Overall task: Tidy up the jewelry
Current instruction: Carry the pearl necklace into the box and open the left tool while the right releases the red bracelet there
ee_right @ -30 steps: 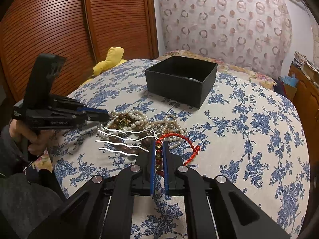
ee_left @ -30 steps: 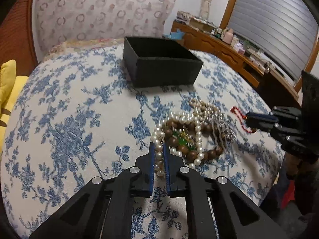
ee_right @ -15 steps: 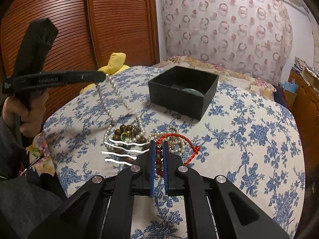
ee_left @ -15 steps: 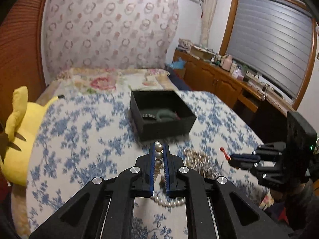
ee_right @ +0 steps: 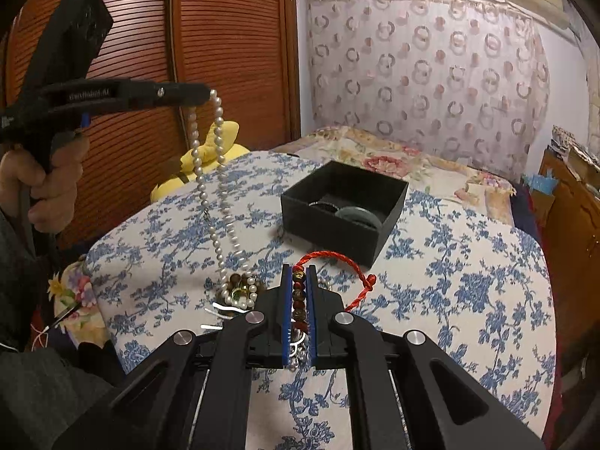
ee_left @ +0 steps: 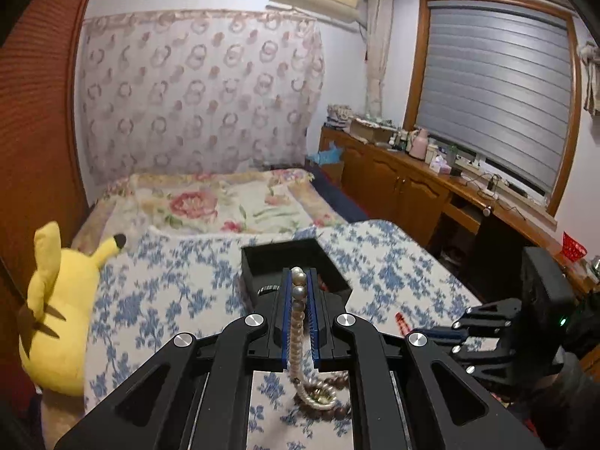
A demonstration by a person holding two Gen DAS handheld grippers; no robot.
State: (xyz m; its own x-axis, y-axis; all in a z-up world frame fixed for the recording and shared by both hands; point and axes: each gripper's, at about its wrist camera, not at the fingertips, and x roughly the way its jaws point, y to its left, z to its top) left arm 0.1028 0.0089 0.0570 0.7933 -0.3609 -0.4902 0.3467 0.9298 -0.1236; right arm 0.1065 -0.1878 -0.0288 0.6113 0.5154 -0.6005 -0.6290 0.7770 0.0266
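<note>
I now have the left gripper (ee_left: 299, 313) far higher than it was a second ago, when it sat down on the heap at the near edge of the bed. Its jaws are clamped on the pearl necklace (ee_right: 210, 172), and the strand, which lay coiled with the other pieces a second ago, now hangs in two long lines from the fingertips. Its lower end still reaches the jewelry pile (ee_right: 240, 288) near the front edge of the blue-flowered bedspread (ee_right: 468, 281); I cannot tell whether it is caught on the brown beads there or only resting on them.

My right gripper (ee_right: 299, 307) has lifted far less. Its jaws are closed on a beaded bracelet with a red cord (ee_right: 330, 258), and the cord loops forward toward the black jewelry box (ee_right: 345, 206), stopping just short of its near wall.

The box stands open in the middle of the bedspread, with a dark ring-shaped piece already lying inside. A yellow plush toy (ee_left: 56, 300) leans at the left edge.

I judge that both pieces are now picked out of the heap and the carry to the box comes next. The necklace needs more height first, or it will drag the pile along.
</note>
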